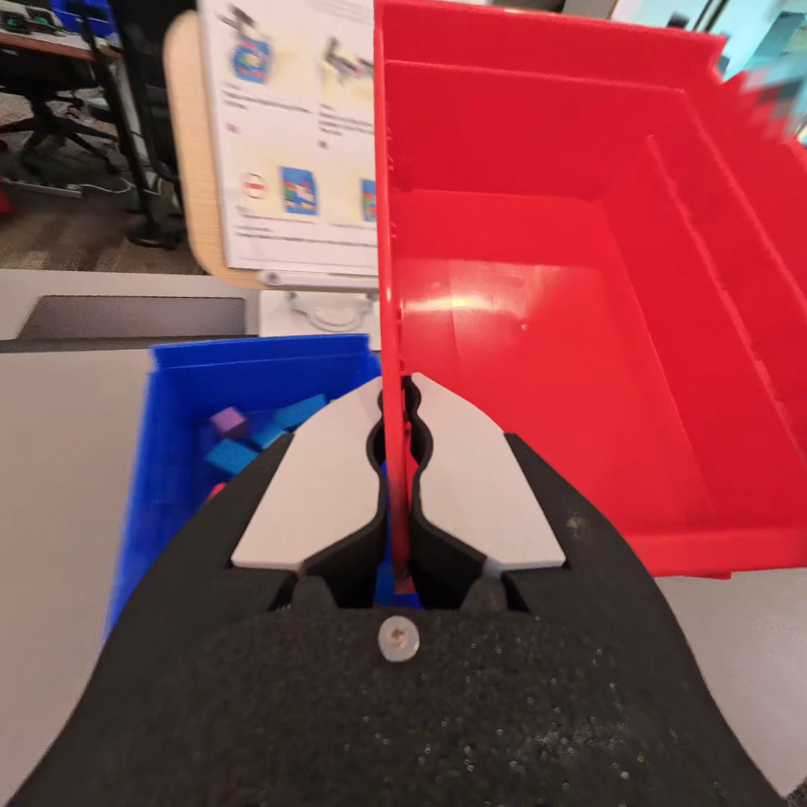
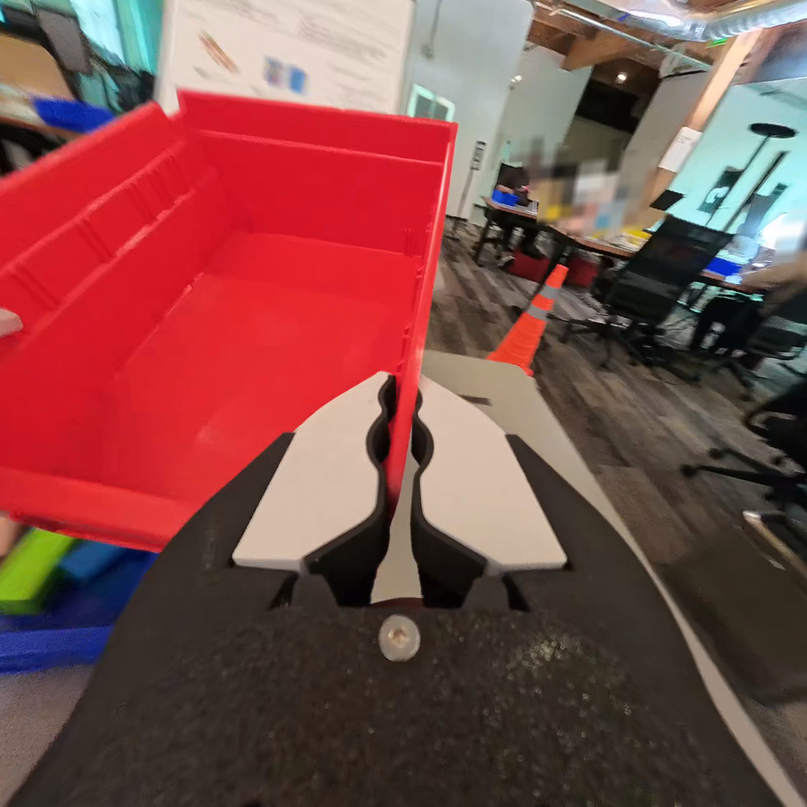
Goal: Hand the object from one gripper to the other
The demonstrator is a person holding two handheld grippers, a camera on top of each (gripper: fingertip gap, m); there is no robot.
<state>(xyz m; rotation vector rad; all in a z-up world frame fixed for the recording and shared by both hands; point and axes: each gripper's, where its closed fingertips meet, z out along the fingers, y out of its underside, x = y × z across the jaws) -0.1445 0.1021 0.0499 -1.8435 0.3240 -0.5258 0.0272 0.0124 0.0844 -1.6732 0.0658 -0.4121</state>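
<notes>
An empty red plastic bin (image 1: 546,349) is held in the air, tilted, above the table. My left gripper (image 1: 396,384) is shut on the bin's left side wall, which runs between its fingers. In the right wrist view the same red bin (image 2: 262,340) fills the left half. My right gripper (image 2: 404,384) is shut on its right side wall. A pale fingertip of the other gripper (image 2: 8,323) shows at the bin's far left edge. Both grippers hold the bin at once, on opposite walls.
A blue bin (image 1: 262,375) with several blue and purple foam blocks (image 1: 229,421) stands on the grey table (image 1: 65,480) below; it also shows in the right wrist view (image 2: 52,633) with a green block (image 2: 30,572). An instruction board (image 1: 297,131) stands behind. An orange cone (image 2: 528,323) and office chairs stand on the floor.
</notes>
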